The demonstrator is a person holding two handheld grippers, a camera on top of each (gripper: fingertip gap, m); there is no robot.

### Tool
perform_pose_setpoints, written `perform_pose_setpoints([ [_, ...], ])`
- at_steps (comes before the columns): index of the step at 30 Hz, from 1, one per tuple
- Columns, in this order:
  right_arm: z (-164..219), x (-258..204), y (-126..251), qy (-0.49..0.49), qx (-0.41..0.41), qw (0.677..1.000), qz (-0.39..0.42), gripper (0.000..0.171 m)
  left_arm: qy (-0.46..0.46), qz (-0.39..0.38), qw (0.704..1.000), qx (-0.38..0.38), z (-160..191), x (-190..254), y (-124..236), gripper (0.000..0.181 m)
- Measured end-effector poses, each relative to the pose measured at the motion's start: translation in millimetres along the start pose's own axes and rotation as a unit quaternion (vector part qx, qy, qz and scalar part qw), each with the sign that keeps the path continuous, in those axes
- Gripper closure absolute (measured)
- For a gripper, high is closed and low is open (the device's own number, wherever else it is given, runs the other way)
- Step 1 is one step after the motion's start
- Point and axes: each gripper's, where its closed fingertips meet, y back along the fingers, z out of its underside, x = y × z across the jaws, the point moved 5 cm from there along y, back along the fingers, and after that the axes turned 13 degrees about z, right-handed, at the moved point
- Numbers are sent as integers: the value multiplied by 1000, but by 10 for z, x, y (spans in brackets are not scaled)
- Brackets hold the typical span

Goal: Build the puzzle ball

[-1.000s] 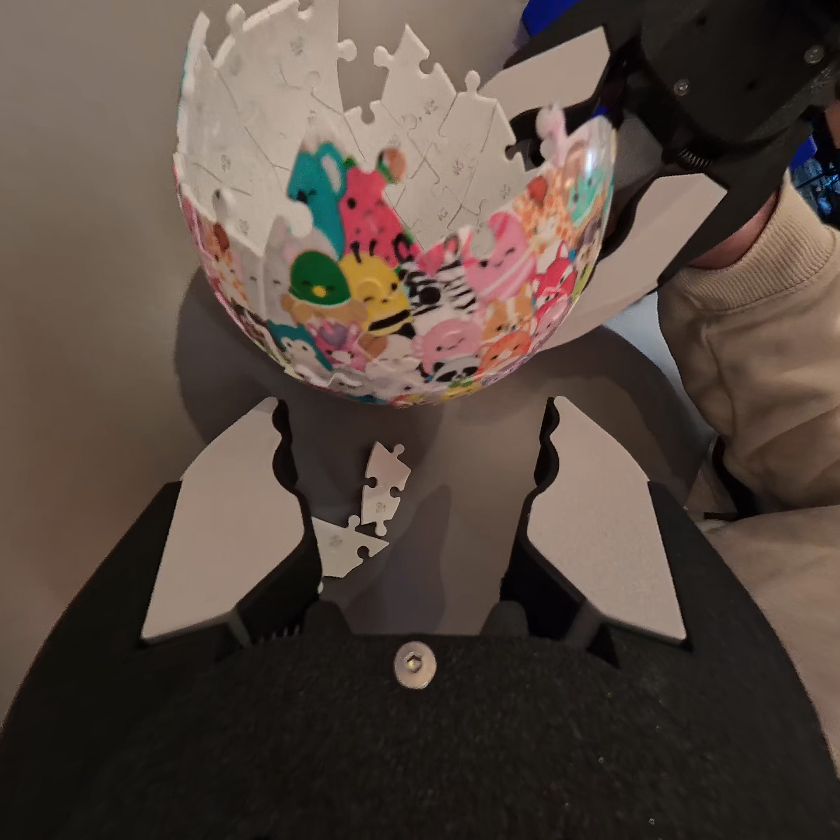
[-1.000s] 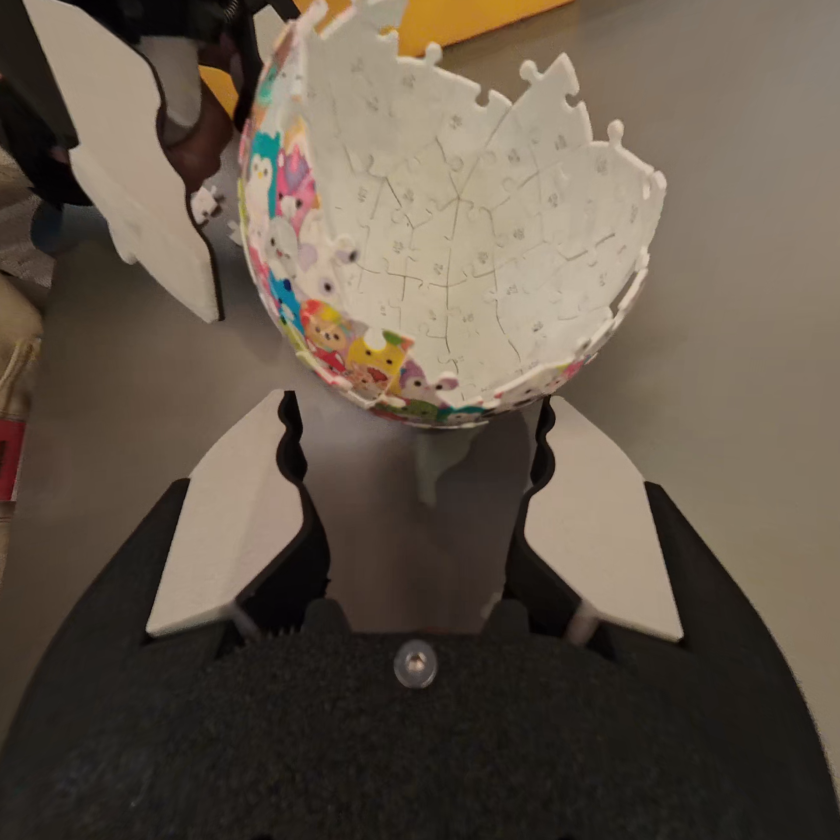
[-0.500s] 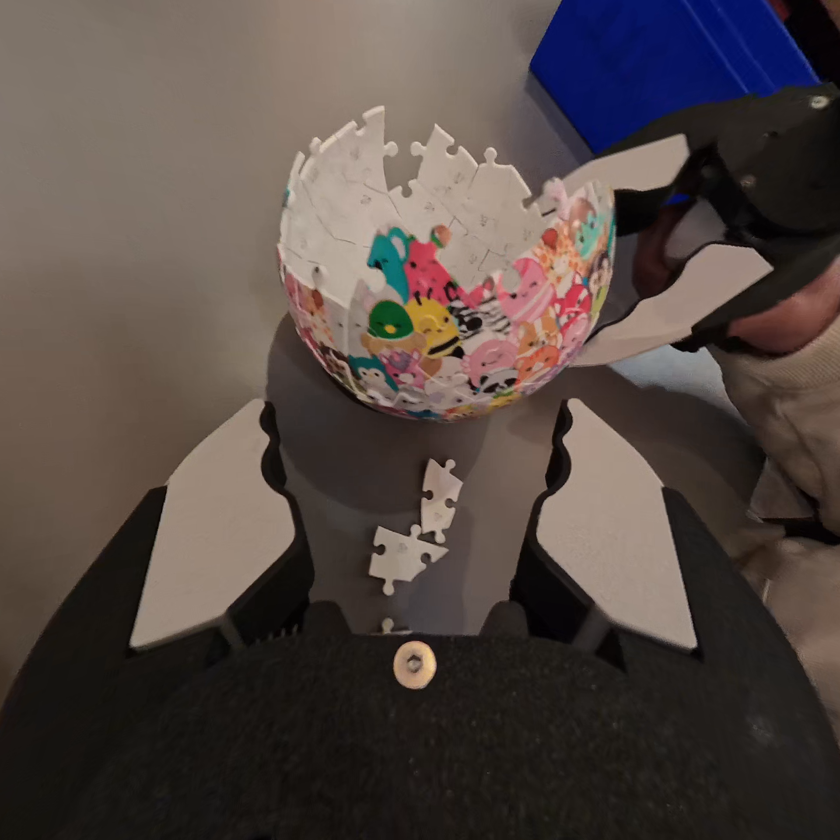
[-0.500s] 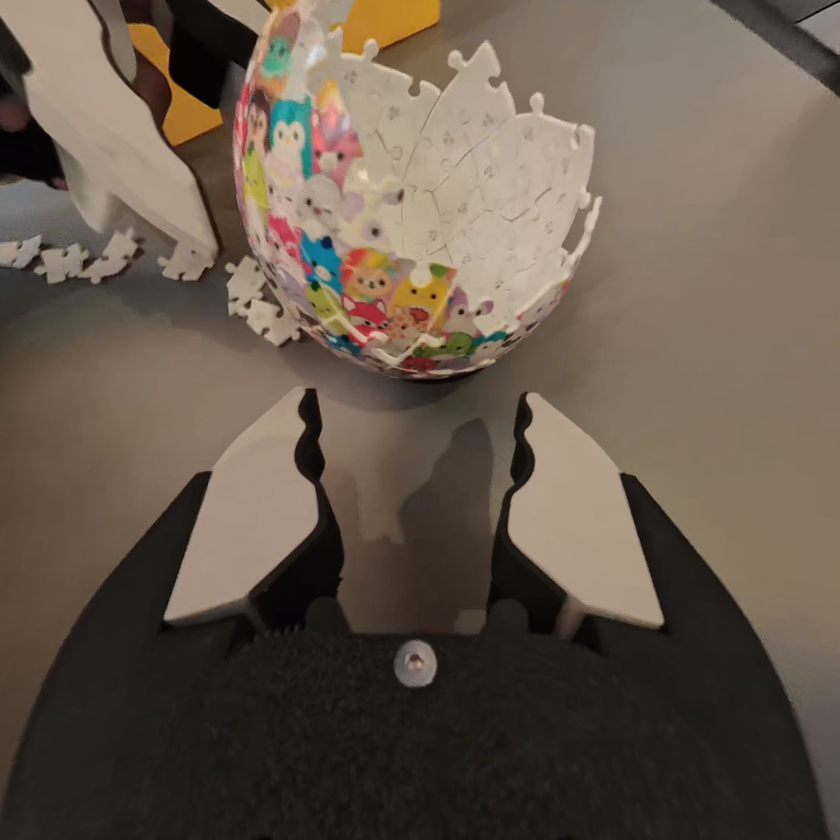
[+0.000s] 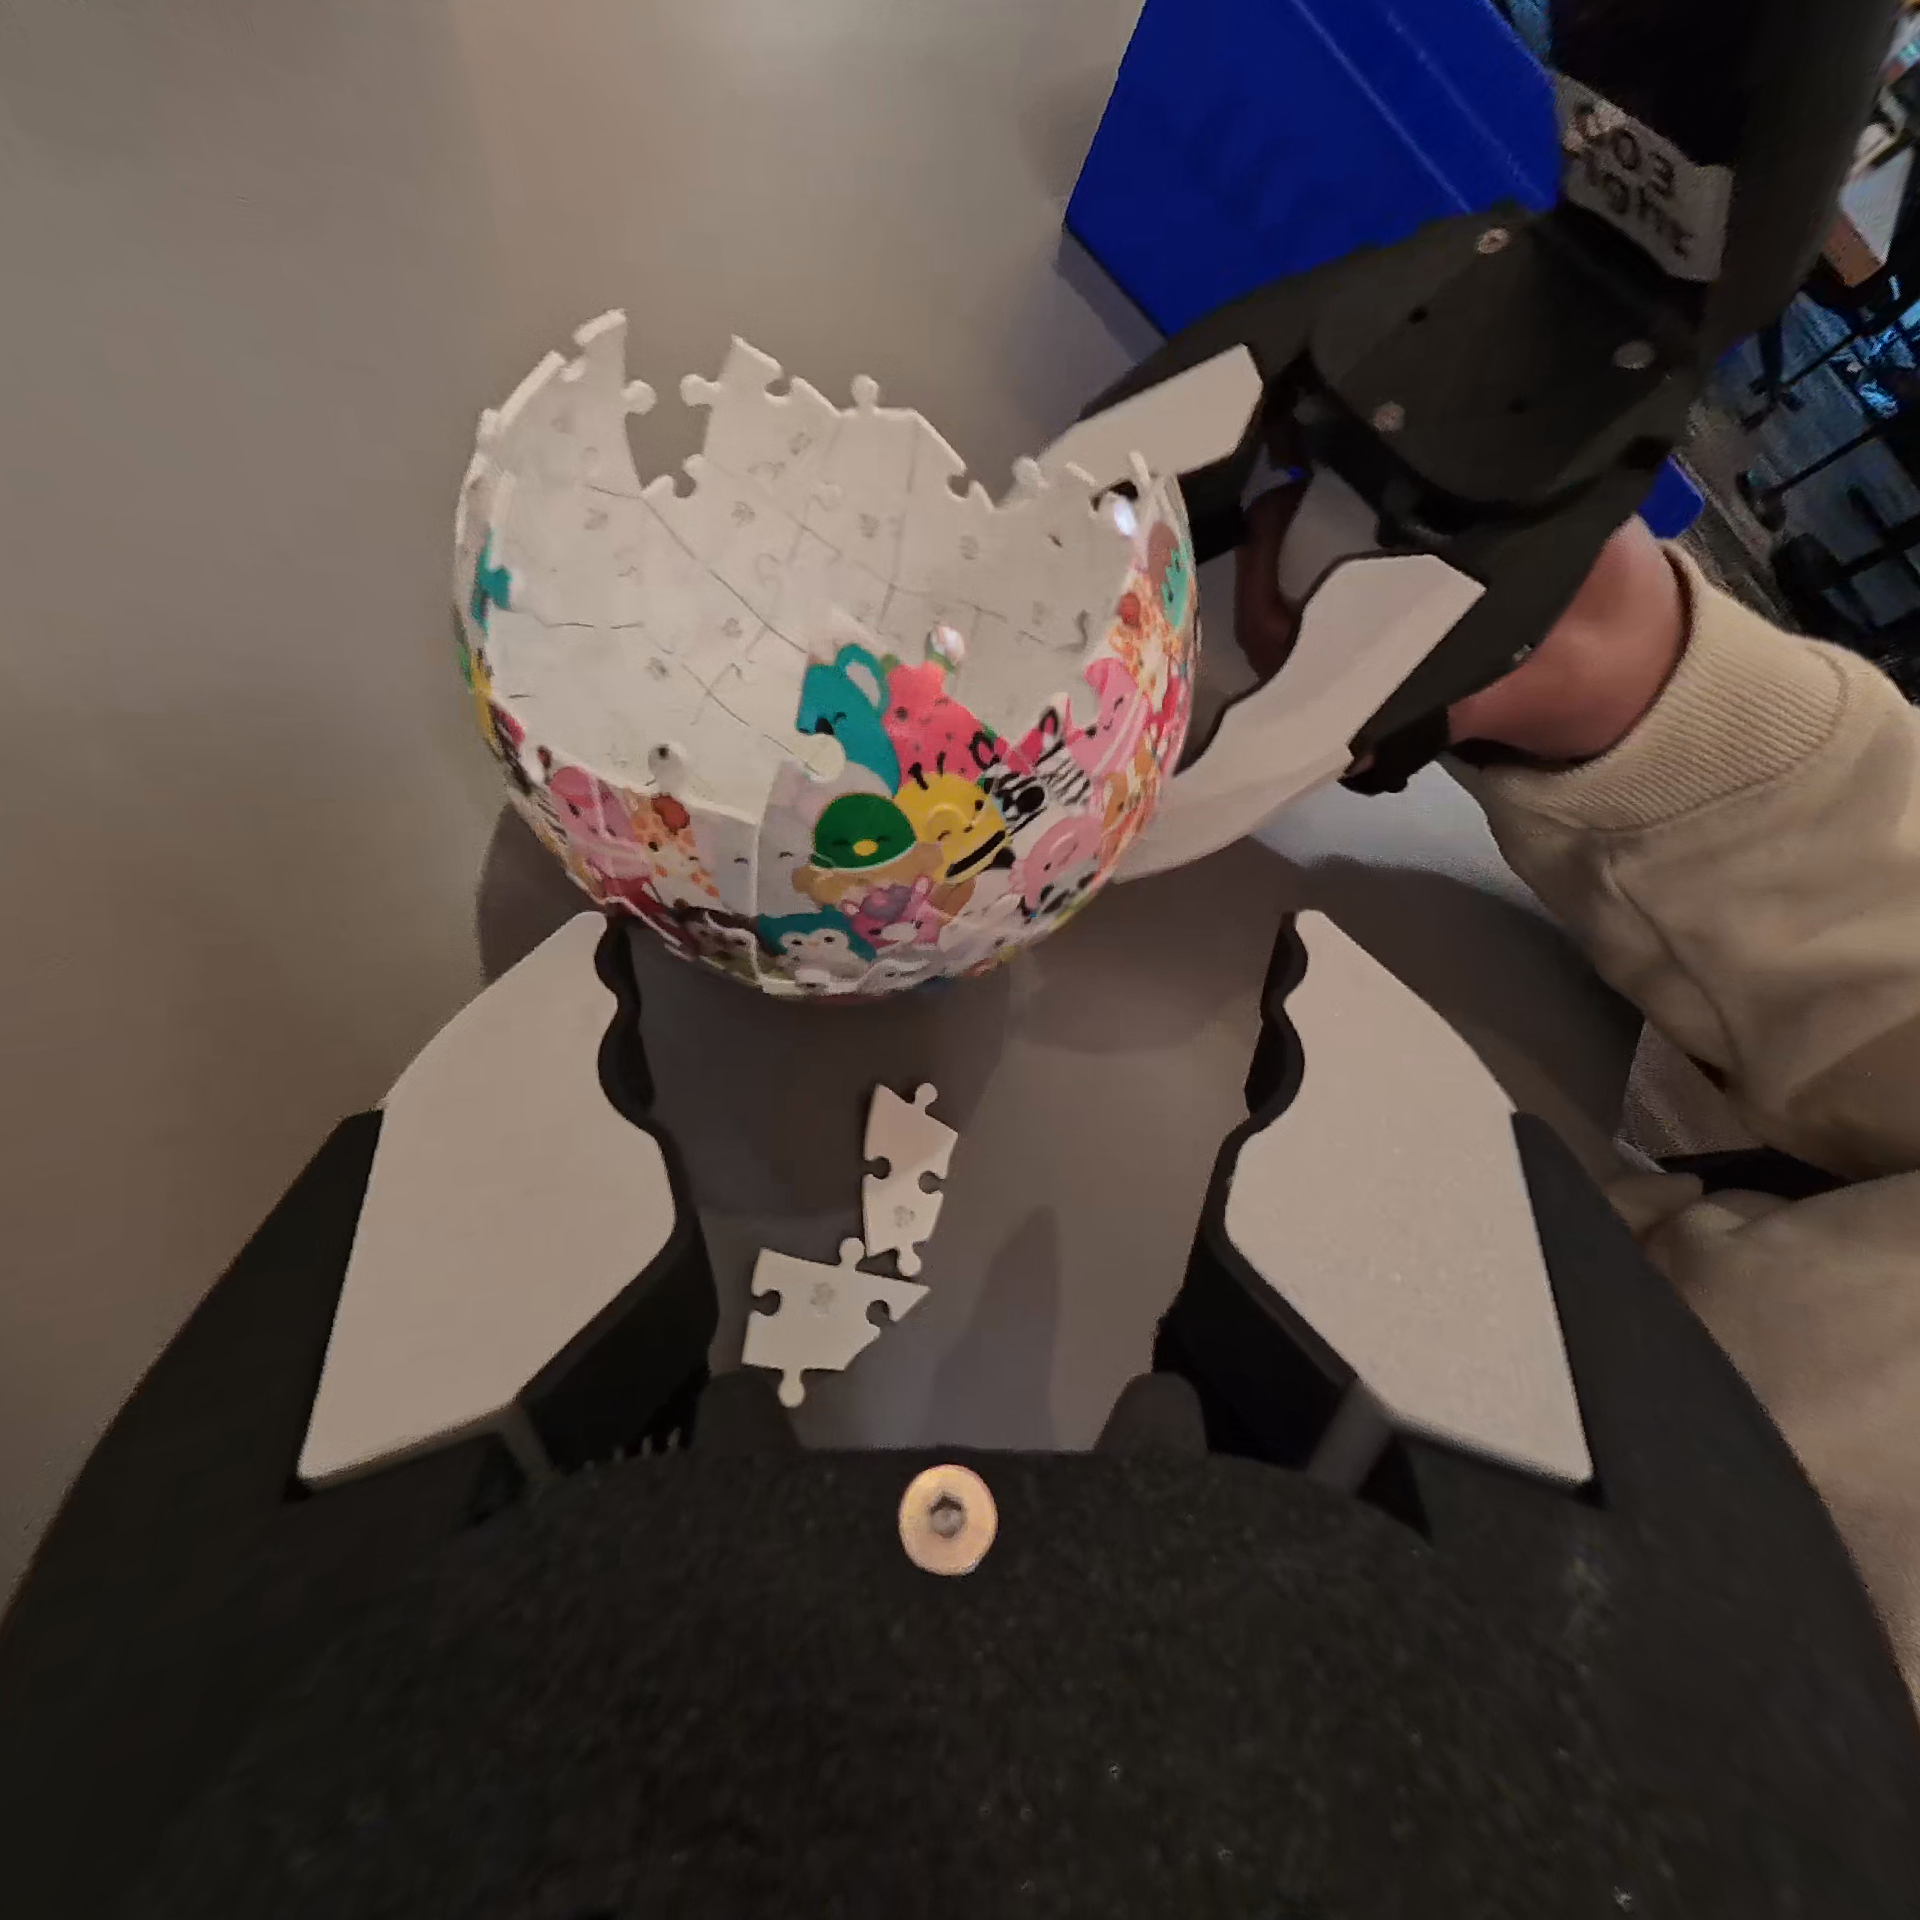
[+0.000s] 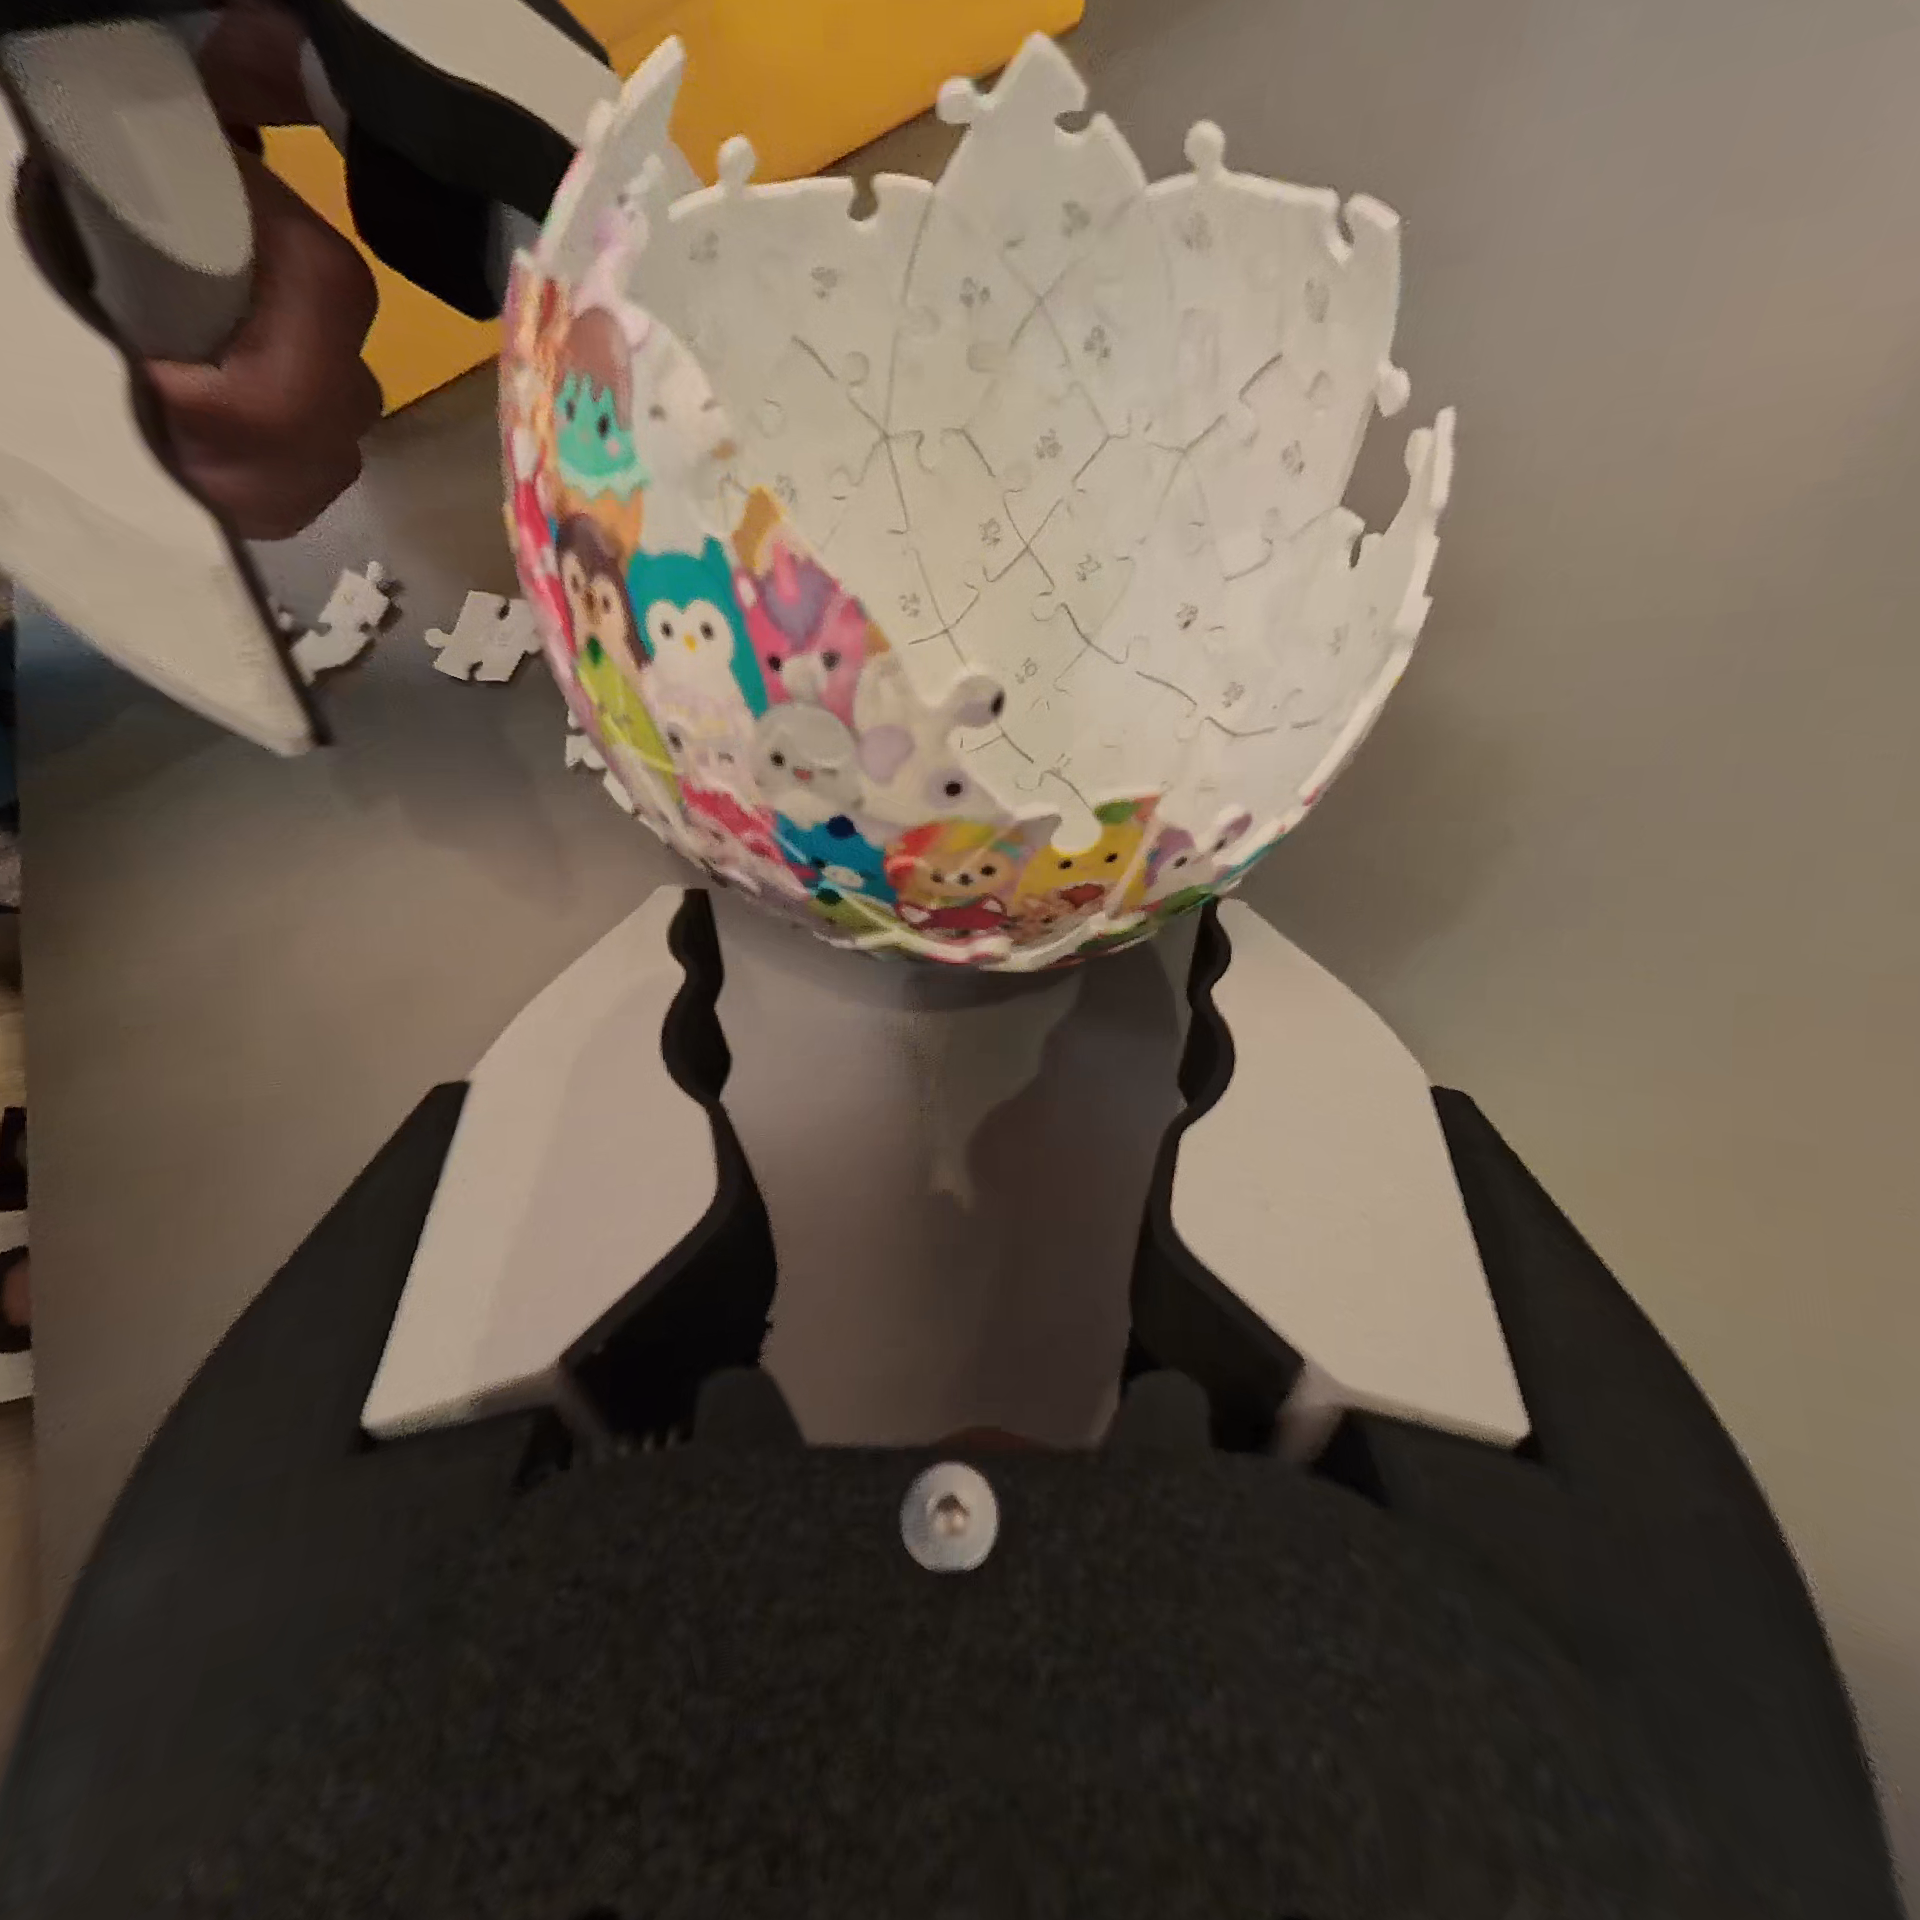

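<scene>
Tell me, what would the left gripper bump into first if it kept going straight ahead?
Probably the loose white puzzle pieces lying between its open fingers, then the half-built puzzle ball beyond. Depth is hard to judge.

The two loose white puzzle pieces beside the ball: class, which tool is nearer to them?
Left. The left tool hangs open right over the loose white puzzle pieces; the right tool is beyond the puzzle ball.

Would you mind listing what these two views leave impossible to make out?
- Puzzle ball: its underside, hidden by its own curve in both views.
- Loose pieces: printed faces, lying blank side up in the left wrist view.
- Pale object between the right claw's fingers: blurred, unidentifiable.
- Yellow object: cut off by the top edge.
</scene>
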Motion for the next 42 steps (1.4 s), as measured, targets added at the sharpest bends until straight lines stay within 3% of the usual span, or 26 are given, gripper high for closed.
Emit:
perform_pose_setpoints([
  [7,-69,63,-64,36,-10,998,-47,83,3,-18,1000,6,76,55,43,68],
  [11,43,119,136,28,-5,1000,-3,80,21,-30,999,1,248,162,300,75],
  [13,148,18,326,31,21,999,34,86,13,-39,999,5,437,394,549,81],
  [17,426,-479,656,26,99,993,61,100,-4,-127,992,-5,1022,764,918,93],
  [22,693,-901,869,-34,151,987,33,112,-7,-172,981,91,1462,1018,1124,113],
  [26,798,-939,980,16,144,987,74,114,-25,-226,967,117,1812,1103,1396,123],
  [30,836,-979,1025,33,147,985,89,121,-29,-317,945,73,2052,989,1669,122],
  [34,817,-1051,1039,42,153,984,85,122,-29,-299,952,60,2084,950,1700,130],
  [40,806,-1147,1014,65,149,983,89,123,-12,-310,947,-86,2214,663,1475,128],
  [42,814,-1170,1017,71,149,982,90,124,-5,-289,953,-89,2220,668,1416,143],
])
